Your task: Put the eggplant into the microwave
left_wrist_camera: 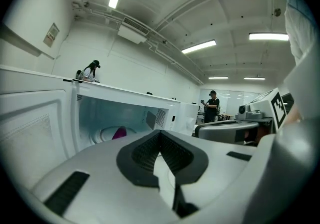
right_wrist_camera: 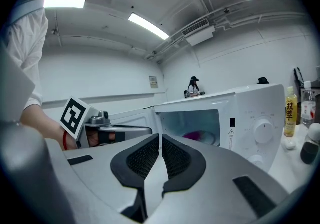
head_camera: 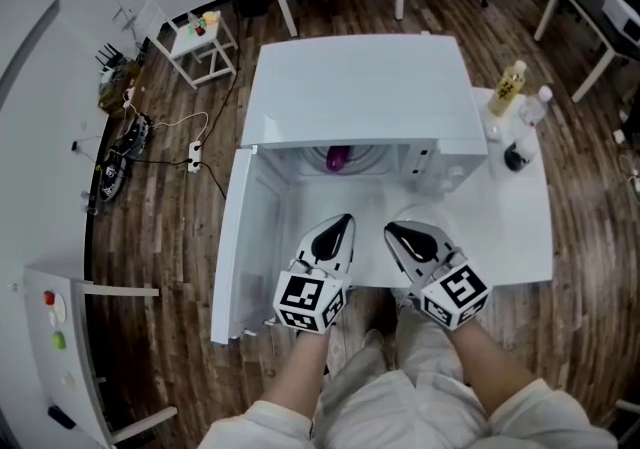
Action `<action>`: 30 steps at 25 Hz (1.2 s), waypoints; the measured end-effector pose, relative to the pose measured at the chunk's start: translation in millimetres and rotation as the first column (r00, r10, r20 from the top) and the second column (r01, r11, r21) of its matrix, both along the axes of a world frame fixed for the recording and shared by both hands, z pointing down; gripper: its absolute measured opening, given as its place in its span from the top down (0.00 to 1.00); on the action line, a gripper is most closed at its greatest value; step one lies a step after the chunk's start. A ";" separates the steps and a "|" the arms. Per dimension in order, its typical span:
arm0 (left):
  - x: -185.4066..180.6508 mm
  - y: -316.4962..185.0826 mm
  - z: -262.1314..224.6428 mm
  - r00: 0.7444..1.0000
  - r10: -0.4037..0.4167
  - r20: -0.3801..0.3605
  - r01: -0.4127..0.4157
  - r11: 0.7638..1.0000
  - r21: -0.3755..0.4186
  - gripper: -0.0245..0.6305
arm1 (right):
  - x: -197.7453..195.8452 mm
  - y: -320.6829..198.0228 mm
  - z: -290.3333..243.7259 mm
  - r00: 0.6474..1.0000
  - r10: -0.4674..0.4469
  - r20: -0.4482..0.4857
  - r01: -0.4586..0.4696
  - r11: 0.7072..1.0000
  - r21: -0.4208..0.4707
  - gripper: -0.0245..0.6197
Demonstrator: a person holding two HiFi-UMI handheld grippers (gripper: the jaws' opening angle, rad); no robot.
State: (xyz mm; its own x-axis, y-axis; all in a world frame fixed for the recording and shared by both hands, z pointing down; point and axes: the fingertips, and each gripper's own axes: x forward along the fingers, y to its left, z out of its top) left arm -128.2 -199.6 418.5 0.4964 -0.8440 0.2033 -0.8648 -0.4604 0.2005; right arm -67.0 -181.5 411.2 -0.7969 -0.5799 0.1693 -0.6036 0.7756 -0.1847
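The white microwave stands on the table with its door swung open to the left. The purple eggplant lies inside on the turntable; it also shows in the left gripper view as eggplant and in the right gripper view as eggplant. My left gripper and right gripper hover side by side in front of the opening, outside the cavity. The left gripper is shut with nothing between its pads. The right gripper is shut and empty too.
To the right of the microwave, a yellow-labelled bottle, a clear bottle and a small dark object stand on the white table. The control panel with knobs faces me. A person stands far off.
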 end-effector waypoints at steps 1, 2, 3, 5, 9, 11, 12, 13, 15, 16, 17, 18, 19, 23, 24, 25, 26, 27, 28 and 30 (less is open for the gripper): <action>2.1 4.5 -3.6 1.000 0.007 -0.002 -0.007 1.000 0.012 0.96 | 0.4 2.4 -3.0 1.000 -0.002 0.000 0.002 1.000 0.005 0.90; 3.5 9.3 -7.1 1.000 0.013 -0.002 -0.013 1.000 0.023 0.96 | 0.5 5.4 -6.2 1.000 -0.004 0.000 0.004 1.000 0.011 0.90; 4.0 14.2 -10.5 1.000 0.017 -0.002 -0.017 0.999 0.032 0.96 | 0.6 8.8 -9.7 1.000 -0.006 0.000 0.006 1.000 0.018 0.90; 3.9 23.9 -18.1 1.000 0.024 -0.009 -0.024 0.998 0.051 0.96 | 0.9 16.2 -16.8 1.000 -0.012 0.001 0.012 0.999 0.032 0.90; 2.5 44.7 -37.2 0.998 0.048 -0.035 -0.045 0.995 0.091 0.96 | 2.1 32.8 -32.2 1.000 -0.019 0.010 0.019 0.998 0.061 0.90; 2.7 56.0 -48.2 0.997 0.059 -0.042 -0.054 0.992 0.112 0.96 | 3.4 41.5 -39.7 1.000 -0.019 0.016 0.017 0.997 0.075 0.90; 3.5 62.0 -53.5 0.997 0.067 -0.042 -0.062 0.991 0.123 0.96 | 3.9 46.2 -43.5 1.000 -0.018 0.018 0.017 0.997 0.081 0.90; 5.0 68.3 -58.1 0.996 0.078 -0.037 -0.072 0.988 0.133 0.96 | 4.0 51.1 -47.7 1.000 -0.019 0.020 0.017 0.996 0.087 0.90; 9.4 81.6 -66.3 0.995 0.102 -0.022 -0.097 0.983 0.153 0.96 | 3.8 61.6 -56.7 0.999 -0.024 0.022 0.022 0.995 0.099 0.90; 12.0 88.1 -69.7 0.994 0.112 -0.017 -0.108 0.981 0.161 0.96 | 3.9 67.1 -61.2 0.999 -0.028 0.024 0.025 0.994 0.106 0.90; 14.4 94.5 -72.9 0.992 0.122 -0.015 -0.118 0.978 0.170 0.96 | 4.1 72.7 -65.9 0.999 -0.032 0.027 0.029 0.993 0.113 0.90; 16.7 100.9 -76.3 0.991 0.132 -0.016 -0.127 0.976 0.178 0.96 | 4.4 78.4 -70.6 0.999 -0.035 0.032 0.031 0.992 0.121 0.90; 19.0 107.6 -80.1 0.990 0.143 -0.018 -0.137 0.973 0.188 0.96 | 4.8 84.3 -75.3 0.999 -0.036 0.038 0.031 0.991 0.128 0.90; 30.0 140.6 -98.9 0.981 0.194 -0.016 -0.185 0.954 0.238 0.96 | 8.7 109.0 -94.0 0.997 -0.035 0.065 0.025 0.989 0.147 0.90; 32.8 149.8 -104.1 0.979 0.205 -0.014 -0.196 0.949 0.246 0.96 | 9.9 116.0 -98.9 0.997 -0.035 0.071 0.023 0.988 0.152 0.90; 34.9 158.5 -109.1 0.977 0.213 -0.011 -0.203 0.945 0.255 0.96 | 10.8 123.1 -104.0 0.996 -0.035 0.077 0.022 0.987 0.159 0.90; 36.2 166.4 -113.8 0.976 0.217 -0.011 -0.207 0.942 0.264 0.96 | 11.6 130.2 -109.3 0.996 -0.035 0.081 0.021 0.986 0.167 0.90; 36.8 173.4 -118.3 0.976 0.219 -0.016 -0.207 0.940 0.272 0.96 | 12.3 137.1 -114.3 0.996 -0.037 0.085 0.021 0.984 0.177 0.90; 37.1 179.4 -122.5 0.975 0.220 -0.026 -0.205 0.938 0.279 0.96 | 12.9 143.5 -119.1 0.995 -0.039 0.088 0.022 0.982 0.186 0.90; 37.5 189.7 -130.1 0.974 0.225 -0.042 -0.203 0.934 0.293 0.96 | 14.5 155.0 -127.6 0.995 -0.045 0.091 0.025 0.979 0.203 0.90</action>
State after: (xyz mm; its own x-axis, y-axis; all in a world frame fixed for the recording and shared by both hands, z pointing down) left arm -90.7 -9.9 288.4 0.6759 -0.7333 -0.0734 -0.7275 -0.6799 0.0928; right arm -52.5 -26.5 283.6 -0.8241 -0.5659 -0.0251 -0.5628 0.8230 -0.0777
